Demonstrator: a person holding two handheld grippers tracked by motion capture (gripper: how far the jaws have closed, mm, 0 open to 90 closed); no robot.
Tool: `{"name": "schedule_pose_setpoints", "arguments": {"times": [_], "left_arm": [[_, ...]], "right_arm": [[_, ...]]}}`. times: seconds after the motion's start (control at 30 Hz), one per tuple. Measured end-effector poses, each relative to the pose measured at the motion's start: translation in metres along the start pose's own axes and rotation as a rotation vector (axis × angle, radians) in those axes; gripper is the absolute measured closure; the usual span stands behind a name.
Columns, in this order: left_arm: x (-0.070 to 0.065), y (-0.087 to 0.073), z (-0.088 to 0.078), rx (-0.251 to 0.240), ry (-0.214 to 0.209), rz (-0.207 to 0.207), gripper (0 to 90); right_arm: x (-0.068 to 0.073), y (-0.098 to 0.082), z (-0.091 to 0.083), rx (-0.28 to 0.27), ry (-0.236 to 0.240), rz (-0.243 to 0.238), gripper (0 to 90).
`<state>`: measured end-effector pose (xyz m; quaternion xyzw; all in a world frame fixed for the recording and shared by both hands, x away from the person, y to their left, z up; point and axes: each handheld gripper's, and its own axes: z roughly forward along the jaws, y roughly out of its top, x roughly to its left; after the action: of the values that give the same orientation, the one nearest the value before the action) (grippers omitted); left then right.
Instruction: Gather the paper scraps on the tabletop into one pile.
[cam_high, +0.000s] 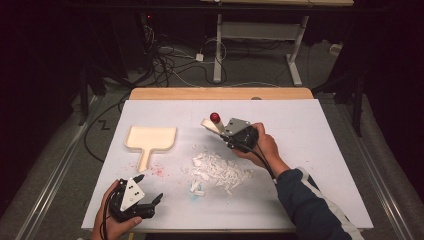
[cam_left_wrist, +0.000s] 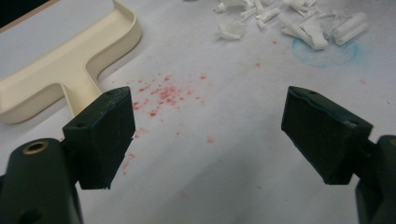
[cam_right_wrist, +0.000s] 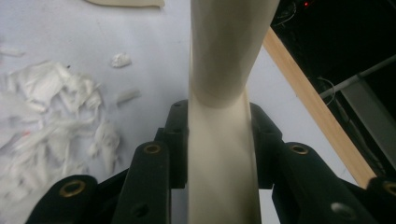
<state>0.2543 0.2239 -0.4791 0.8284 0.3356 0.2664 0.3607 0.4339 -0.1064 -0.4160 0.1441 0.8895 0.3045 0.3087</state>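
Holding the cream plastic brush handle (cam_right_wrist: 222, 140) pinched between the right gripper's (cam_high: 231, 134) fingers, I kept it just above the pile of torn white paper scraps (cam_high: 217, 171) at the middle of the high view, its red-capped end (cam_high: 215, 117) pointing toward the upper part of the frame. I judged that grip sensible: clamped low on the handle, the tool could be swung down to push the scraps leftward. The cream plastic dustpan (cam_high: 150, 140) lay flat on the white table (cam_high: 325, 150) at centre left, well apart from the pile, its open edge toward the top of the frame, so it probably needed turning before any sweep. My left gripper (cam_high: 145, 192) rested at lower left, fingers (cam_left_wrist: 100, 135) spread and empty, near the pan's handle, seemingly ready to steady it. Red specks (cam_left_wrist: 163, 93) dotted the table between them.
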Motion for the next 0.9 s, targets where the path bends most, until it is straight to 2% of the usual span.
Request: {"name": "schedule_pose_setpoints", "arguments": {"times": [0.1, 0.13, 0.23, 0.3, 0.37, 0.43, 0.57, 0.63, 0.77, 0.8, 0.9], "left_arm": [[0.000, 0.000, 0.001, 0.006, -0.005, -0.002, 16.6], [0.000, 0.000, 0.001, 0.008, -0.005, -0.001, 16.6], [0.000, -0.001, 0.002, 0.012, -0.006, -0.005, 16.6], [0.000, -0.002, 0.001, 0.015, -0.006, -0.004, 16.6], [0.001, -0.002, 0.000, 0.012, -0.004, -0.007, 16.6], [0.001, -0.002, -0.001, 0.011, -0.002, -0.007, 16.6], [0.000, -0.002, -0.002, 0.008, -0.001, -0.007, 16.6], [0.000, -0.002, -0.002, 0.005, 0.003, -0.006, 16.6], [0.000, -0.002, -0.003, 0.006, 0.004, -0.002, 16.6], [0.000, -0.002, -0.003, 0.006, 0.004, -0.003, 16.6], [-0.002, -0.001, -0.003, 0.003, 0.002, 0.000, 16.6]], "right_arm": [[0.002, 0.007, 0.012, -0.022, -0.005, 0.000, 68.2], [0.002, 0.009, 0.015, -0.035, 0.008, -0.004, 68.2], [0.006, 0.013, 0.023, -0.040, 0.011, -0.018, 68.2], [0.010, 0.015, 0.027, -0.042, 0.044, -0.038, 68.2], [0.016, 0.015, 0.031, -0.045, 0.111, -0.049, 68.2], [0.022, 0.015, 0.031, -0.049, 0.137, -0.073, 68.2], [0.029, 0.012, 0.029, -0.050, 0.191, -0.106, 67.9], [0.031, 0.009, 0.025, -0.070, 0.214, -0.122, 67.9], [0.030, -0.001, 0.012, -0.111, 0.278, -0.140, 68.0], [0.030, -0.005, 0.007, -0.117, 0.305, -0.131, 68.0], [0.031, -0.013, -0.005, -0.134, 0.342, -0.134, 68.0]]}}
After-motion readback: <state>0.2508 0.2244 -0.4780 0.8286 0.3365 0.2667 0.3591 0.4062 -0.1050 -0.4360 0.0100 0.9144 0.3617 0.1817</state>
